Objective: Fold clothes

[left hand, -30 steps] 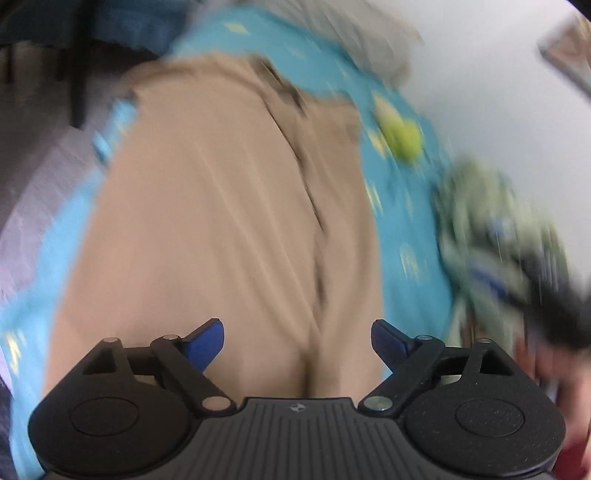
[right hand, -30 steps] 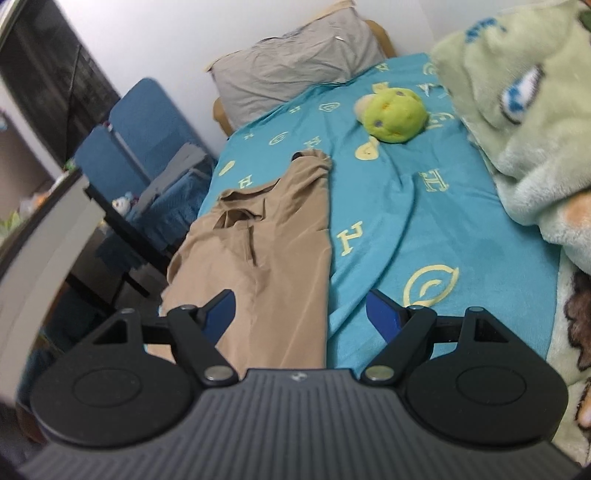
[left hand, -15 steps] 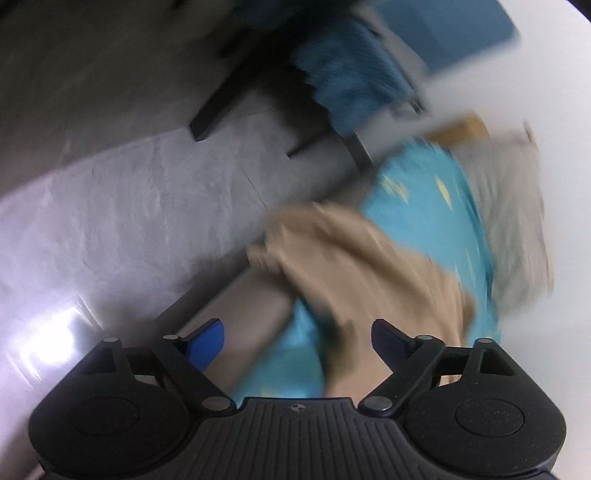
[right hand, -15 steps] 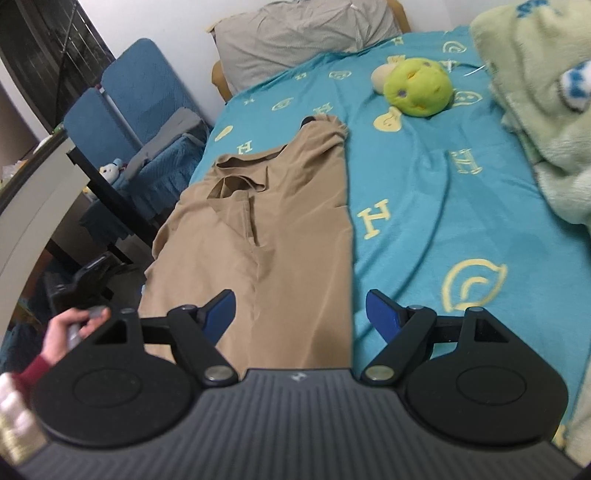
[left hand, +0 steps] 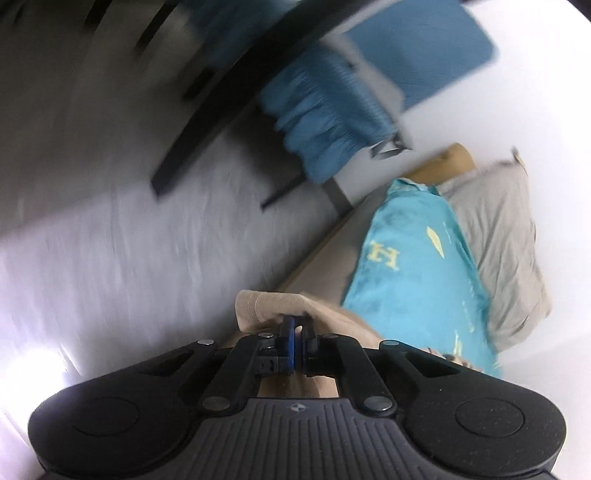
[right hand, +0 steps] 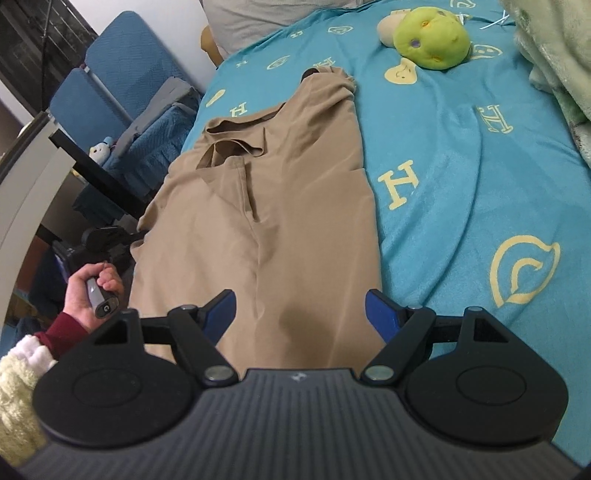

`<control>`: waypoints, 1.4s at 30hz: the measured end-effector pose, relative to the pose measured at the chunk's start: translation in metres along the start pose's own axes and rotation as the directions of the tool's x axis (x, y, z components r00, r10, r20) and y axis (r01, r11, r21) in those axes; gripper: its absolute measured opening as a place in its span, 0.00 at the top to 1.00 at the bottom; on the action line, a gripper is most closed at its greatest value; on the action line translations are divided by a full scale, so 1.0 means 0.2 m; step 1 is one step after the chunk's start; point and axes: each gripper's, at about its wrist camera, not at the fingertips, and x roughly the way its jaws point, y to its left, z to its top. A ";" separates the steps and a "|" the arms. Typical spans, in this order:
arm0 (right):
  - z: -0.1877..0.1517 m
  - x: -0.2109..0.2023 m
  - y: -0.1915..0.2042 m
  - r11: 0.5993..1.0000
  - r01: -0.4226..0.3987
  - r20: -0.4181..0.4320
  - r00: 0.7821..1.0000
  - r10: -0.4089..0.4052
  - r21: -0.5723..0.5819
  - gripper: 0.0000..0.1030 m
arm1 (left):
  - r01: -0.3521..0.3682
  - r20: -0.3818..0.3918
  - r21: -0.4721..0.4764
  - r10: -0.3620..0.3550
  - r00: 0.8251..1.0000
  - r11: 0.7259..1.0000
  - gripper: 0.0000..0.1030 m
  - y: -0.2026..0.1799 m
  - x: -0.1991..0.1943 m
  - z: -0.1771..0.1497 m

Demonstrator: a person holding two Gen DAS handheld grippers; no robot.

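A tan shirt (right hand: 273,192) lies spread lengthwise on the teal bed sheet (right hand: 461,155), collar toward the pillow. My right gripper (right hand: 300,308) is open and hovers over the shirt's lower hem. My left gripper (left hand: 295,332) is shut on the shirt's left edge (left hand: 266,306) at the side of the bed; it also shows in the right wrist view (right hand: 107,240), held in a hand at the shirt's left edge.
A green plush toy (right hand: 430,33) lies near the head of the bed. A grey pillow (left hand: 506,240) is at the headboard. A pale green blanket (right hand: 554,48) is heaped at the right. Blue chairs (right hand: 122,74) and a dark desk stand left of the bed.
My left gripper has swung from over the shirt to the bed's left side and shut on the shirt's edge. My right gripper has moved forward over the shirt's hem, still open.
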 end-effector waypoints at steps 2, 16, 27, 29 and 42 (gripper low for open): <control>0.00 -0.03 0.00 1.000 -0.002 0.018 1.000 0.002 -0.008 0.22 | -0.008 0.025 0.060 0.007 1.000 0.998 0.97 -0.05 0.00 0.03; 0.04 -0.19 -0.15 0.997 0.025 0.139 0.990 -0.034 0.068 0.22 | 0.112 0.043 0.788 -0.236 0.971 0.605 0.97 -1.46 -0.40 -0.59; 0.07 -0.19 -0.30 0.988 0.020 0.157 0.987 -0.045 0.155 0.22 | 0.167 -0.132 0.817 -0.102 0.986 0.552 0.60 -1.50 -0.03 -1.17; 0.07 -0.18 -0.29 0.989 0.011 0.158 0.987 -0.035 0.151 0.22 | 0.149 -0.115 0.808 -0.095 0.989 0.570 0.33 -1.41 -0.13 -1.15; 0.00 -0.33 -0.22 0.995 -0.016 0.191 0.982 -0.004 0.101 0.22 | 0.089 -0.280 0.800 0.239 0.930 0.594 0.32 -0.67 -0.96 -1.17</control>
